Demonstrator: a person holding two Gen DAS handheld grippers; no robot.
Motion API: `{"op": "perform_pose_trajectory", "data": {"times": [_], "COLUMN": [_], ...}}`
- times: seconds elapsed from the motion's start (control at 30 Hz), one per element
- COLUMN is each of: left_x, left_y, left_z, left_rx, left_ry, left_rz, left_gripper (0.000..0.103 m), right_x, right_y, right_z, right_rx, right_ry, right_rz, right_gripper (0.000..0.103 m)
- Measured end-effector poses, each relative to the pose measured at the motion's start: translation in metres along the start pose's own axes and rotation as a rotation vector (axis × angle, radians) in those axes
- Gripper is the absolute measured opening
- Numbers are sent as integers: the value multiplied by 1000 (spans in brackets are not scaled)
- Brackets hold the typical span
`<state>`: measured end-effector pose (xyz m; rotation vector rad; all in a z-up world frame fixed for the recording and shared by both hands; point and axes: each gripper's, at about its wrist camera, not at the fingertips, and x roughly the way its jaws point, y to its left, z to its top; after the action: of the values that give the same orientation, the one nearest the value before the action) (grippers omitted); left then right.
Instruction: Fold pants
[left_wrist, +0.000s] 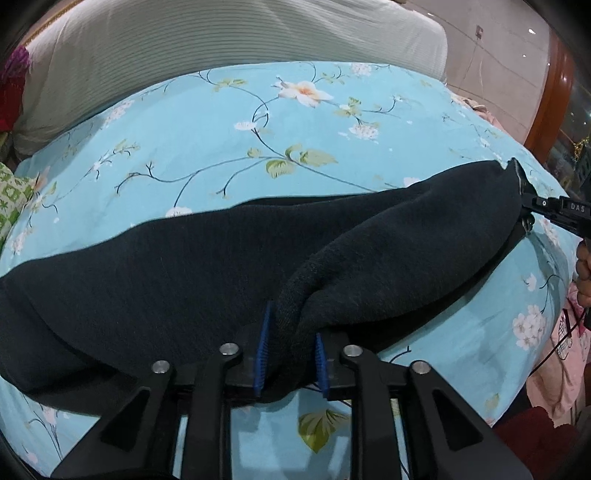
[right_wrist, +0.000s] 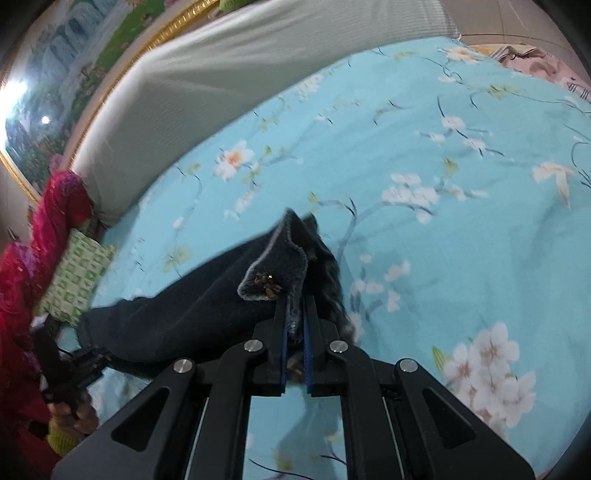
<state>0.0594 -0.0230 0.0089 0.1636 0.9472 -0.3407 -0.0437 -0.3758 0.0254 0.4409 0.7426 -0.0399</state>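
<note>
Dark navy pants (left_wrist: 184, 273) lie stretched across a light blue floral bedsheet (left_wrist: 258, 147). My left gripper (left_wrist: 291, 332) is shut on a thick bunched edge of the pants near the camera. My right gripper (right_wrist: 295, 306) is shut on the other end of the pants (right_wrist: 207, 310), where a flap with a small metal button (right_wrist: 267, 286) stands up above the fingers. The right gripper also shows in the left wrist view (left_wrist: 524, 199) at the far right end of the cloth, holding it raised off the sheet. The left gripper shows at the lower left of the right wrist view (right_wrist: 88, 363).
A white striped pillow or bolster (left_wrist: 221, 40) lies along the back of the bed. A green patterned cushion (right_wrist: 77, 277) and red-pink cloth (right_wrist: 55, 214) sit at the left. Pink clothing (left_wrist: 554, 362) lies off the bed's right edge. A framed picture (right_wrist: 74, 74) hangs behind.
</note>
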Motion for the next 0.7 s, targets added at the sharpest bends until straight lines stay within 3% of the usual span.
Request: {"op": "perform_pose_trajectory", "data": {"times": [0.07,0.13,0.2,0.23,0.43,0.7], "left_x": [-4,-9,-16,-19,-38,-56], "left_y": [-1,0,6,9,35,92], "left_z": [-2,-5,-10,-12,-34,-63], "left_rx": [-6,-24,-62,-81,-247,-465], "left_ry": [-7,-11,-17,-19,-26,-28], "left_rz": [-1,-8,-22,-25,-55,-25], "left_gripper": [31,42,50,54,65,69], "right_x": [1,-4,-12,-19,-41,-12], "right_y": [-2,-4,-6,-6,12,83], "right_z": [-4,-5,-5,-5,-5,-22], "right_rx": [6,24,32,34,-3,-169], "right_ry": [15,10,-6,-36,-108,-41], "right_rz": [-33,-54,-89,-103,-42,119], "right_gripper": [11,21,51,53,53,53]}}
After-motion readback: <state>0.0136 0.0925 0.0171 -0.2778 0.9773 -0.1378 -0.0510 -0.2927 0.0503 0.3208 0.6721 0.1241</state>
